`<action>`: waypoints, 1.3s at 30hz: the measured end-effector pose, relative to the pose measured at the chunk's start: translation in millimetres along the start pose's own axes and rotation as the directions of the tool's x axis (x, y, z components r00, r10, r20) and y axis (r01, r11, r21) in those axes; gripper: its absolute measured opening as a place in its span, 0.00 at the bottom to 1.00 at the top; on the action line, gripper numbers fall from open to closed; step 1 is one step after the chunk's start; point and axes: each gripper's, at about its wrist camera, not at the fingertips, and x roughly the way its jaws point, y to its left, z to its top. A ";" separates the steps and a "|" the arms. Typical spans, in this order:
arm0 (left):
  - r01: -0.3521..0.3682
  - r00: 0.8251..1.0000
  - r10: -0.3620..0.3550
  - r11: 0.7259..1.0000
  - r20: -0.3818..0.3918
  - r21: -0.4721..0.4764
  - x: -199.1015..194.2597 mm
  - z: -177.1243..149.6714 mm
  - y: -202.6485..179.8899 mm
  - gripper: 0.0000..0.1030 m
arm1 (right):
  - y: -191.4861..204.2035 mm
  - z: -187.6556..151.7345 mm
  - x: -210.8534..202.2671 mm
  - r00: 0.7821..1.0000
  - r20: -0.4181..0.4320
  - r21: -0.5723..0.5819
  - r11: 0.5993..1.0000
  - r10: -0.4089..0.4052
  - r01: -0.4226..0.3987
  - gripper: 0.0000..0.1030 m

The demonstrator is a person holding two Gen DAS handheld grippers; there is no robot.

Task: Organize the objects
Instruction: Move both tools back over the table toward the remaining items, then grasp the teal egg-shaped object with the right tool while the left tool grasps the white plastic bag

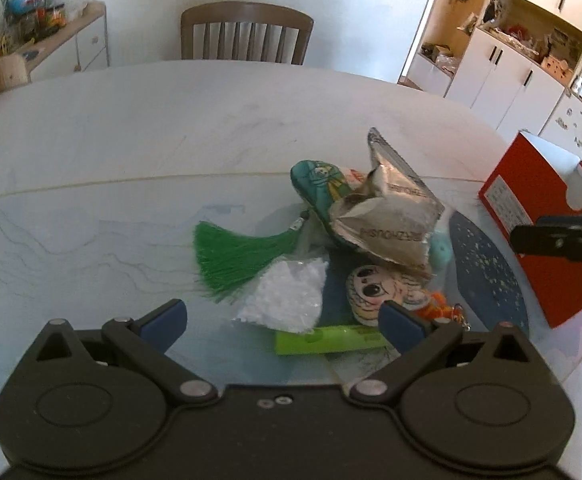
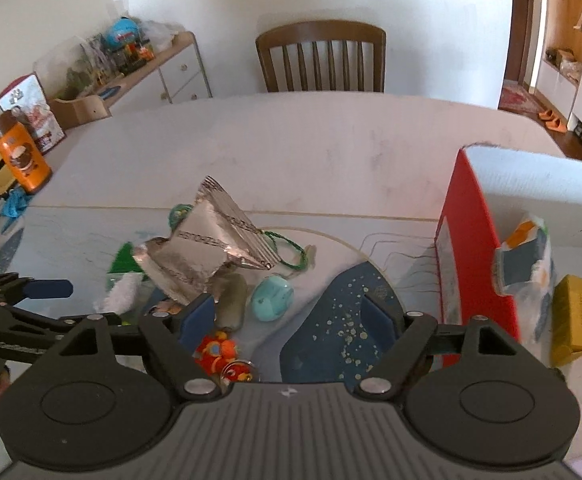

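Black hand-held gripper [image 1: 283, 318], blue pads [image 1: 167, 318].

home dining room – wooden chair [image 2: 321, 58] at white table [image 2: 291, 140], white cupboards [image 1: 503, 68], cluttered sideboard [image 2: 163, 60].

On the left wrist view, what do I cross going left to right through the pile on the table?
Green tassel → white plastic bag → crumpled silver foil packet → dark blue speckled mat → red box.

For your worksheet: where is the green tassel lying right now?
In the left wrist view the green tassel lies on the table, at the pile's left edge, beside the clear bag of white bits.
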 end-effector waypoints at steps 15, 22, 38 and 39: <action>0.047 0.998 -0.049 0.996 -0.029 -0.072 18.0 -0.1 11.9 0.74 | 0.2 2.4 61.8 0.996 -0.087 -0.018 1.000 -0.013 0.012 0.77; 0.045 0.999 -0.046 0.997 -0.025 -0.061 19.7 3.2 9.2 0.69 | 6.6 3.9 72.4 0.996 -0.092 -0.046 0.999 -0.005 0.000 0.76; 0.052 0.999 -0.052 0.998 -0.016 -0.025 15.0 4.6 -1.3 0.35 | 19.8 4.5 71.4 0.995 -0.092 -0.051 0.998 0.027 -0.032 0.37; 0.050 0.999 -0.051 0.999 -0.017 -0.022 14.7 4.9 -2.1 0.34 | 20.1 4.7 71.2 0.995 -0.092 -0.051 0.998 0.030 -0.035 0.33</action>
